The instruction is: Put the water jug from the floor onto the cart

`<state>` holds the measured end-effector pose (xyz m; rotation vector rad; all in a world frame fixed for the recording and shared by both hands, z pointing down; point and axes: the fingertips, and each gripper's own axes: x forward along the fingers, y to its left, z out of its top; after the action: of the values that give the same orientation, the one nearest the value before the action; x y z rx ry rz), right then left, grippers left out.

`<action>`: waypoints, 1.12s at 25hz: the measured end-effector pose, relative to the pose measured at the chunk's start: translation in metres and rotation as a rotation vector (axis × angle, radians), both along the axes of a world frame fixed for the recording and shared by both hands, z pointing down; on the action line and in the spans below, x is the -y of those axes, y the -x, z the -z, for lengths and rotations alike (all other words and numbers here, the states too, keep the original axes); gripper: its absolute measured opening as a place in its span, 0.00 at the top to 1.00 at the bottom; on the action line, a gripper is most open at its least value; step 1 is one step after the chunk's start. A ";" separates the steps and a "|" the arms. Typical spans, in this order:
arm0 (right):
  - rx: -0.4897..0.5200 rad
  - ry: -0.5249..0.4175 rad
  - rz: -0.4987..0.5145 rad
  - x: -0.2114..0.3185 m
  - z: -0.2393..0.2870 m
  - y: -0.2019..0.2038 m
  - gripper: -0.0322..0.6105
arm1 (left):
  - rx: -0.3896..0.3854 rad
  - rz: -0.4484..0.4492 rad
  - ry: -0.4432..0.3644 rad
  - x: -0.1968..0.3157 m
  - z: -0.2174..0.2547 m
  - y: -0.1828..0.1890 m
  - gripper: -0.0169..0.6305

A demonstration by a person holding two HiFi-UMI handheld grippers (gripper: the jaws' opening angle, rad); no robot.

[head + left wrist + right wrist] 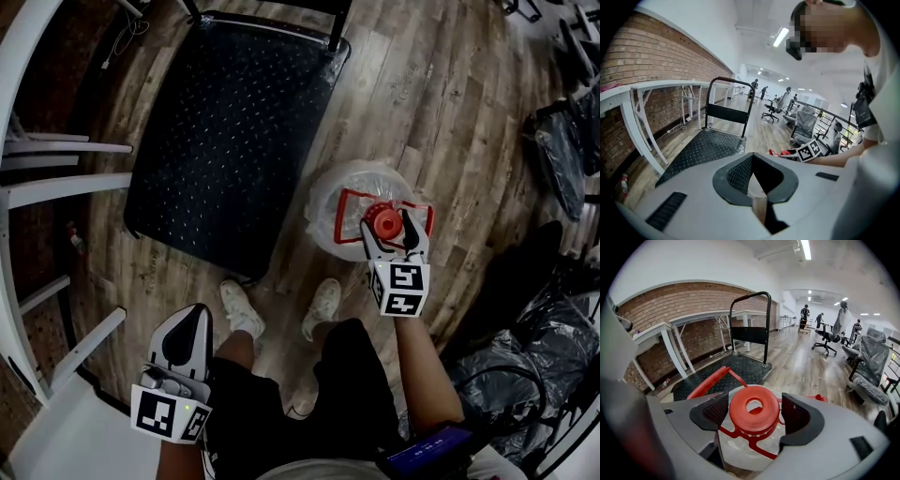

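Standing upright on the floor (450, 122), just right of the cart's (225, 141) near corner, the water jug (336, 192) is straddled at its red cap (753, 409) by the right gripper (389, 232), jaws wide, pads clear of it. The left gripper (183, 342), jaws together and empty, is held well apart to the left.

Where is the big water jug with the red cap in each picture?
Head view: clear plastic water jug with red cap, right of centre, under the right tongs.
Left gripper view: only a red sliver, centre right.
Right gripper view: bottom centre, cap between open tongs.
Shared landmark: black metal cart.
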<state>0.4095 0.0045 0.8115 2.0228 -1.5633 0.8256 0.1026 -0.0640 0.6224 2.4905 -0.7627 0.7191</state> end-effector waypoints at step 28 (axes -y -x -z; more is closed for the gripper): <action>-0.037 0.018 -0.095 -0.019 0.113 -0.005 0.46 | -0.047 0.001 -0.112 0.033 0.074 0.020 0.97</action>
<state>0.4144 0.0236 0.6981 2.1019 -1.4443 0.8299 0.0824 -0.0973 0.5481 2.5966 -0.8079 0.6315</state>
